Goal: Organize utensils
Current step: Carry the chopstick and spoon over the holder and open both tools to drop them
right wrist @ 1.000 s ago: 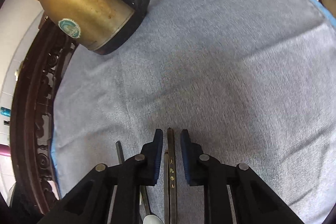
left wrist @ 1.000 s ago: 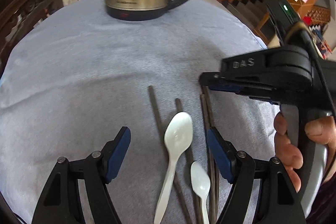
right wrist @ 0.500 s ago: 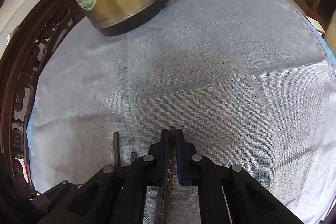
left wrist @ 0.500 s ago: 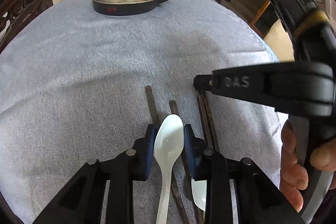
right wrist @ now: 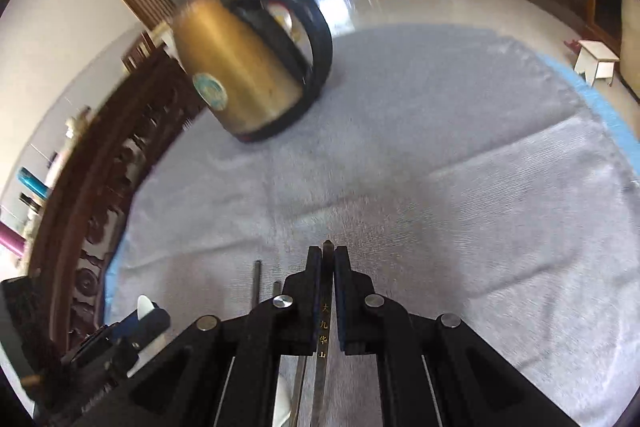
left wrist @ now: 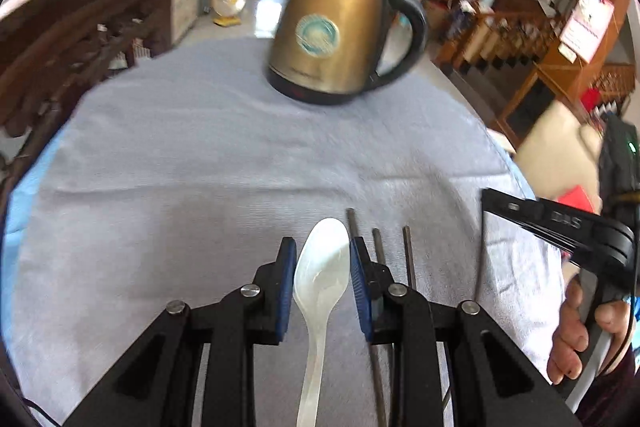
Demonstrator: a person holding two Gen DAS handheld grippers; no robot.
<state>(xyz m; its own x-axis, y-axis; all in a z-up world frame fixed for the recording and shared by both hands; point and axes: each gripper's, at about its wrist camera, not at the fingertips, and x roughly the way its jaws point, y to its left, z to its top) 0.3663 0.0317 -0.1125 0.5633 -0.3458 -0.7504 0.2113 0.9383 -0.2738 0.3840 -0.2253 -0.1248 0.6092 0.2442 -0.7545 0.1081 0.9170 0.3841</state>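
Raised since earlier: left gripper (left wrist: 322, 273) pinching white spoon (left wrist: 322, 275); right gripper (right wrist: 327, 259) clamping chopstick (right wrist: 326, 291); kettle (left wrist: 334, 35) motion-blurred.

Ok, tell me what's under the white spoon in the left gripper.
Only grey tablecloth shows beneath the white spoon. Dark chopsticks lie to its right; its handle's lower end is hidden between the left gripper fingers.

Glossy white plastic spoon (left wrist: 320, 267); matt grey tablecloth (left wrist: 200, 167); brushed-metal kettle (left wrist: 332, 35).
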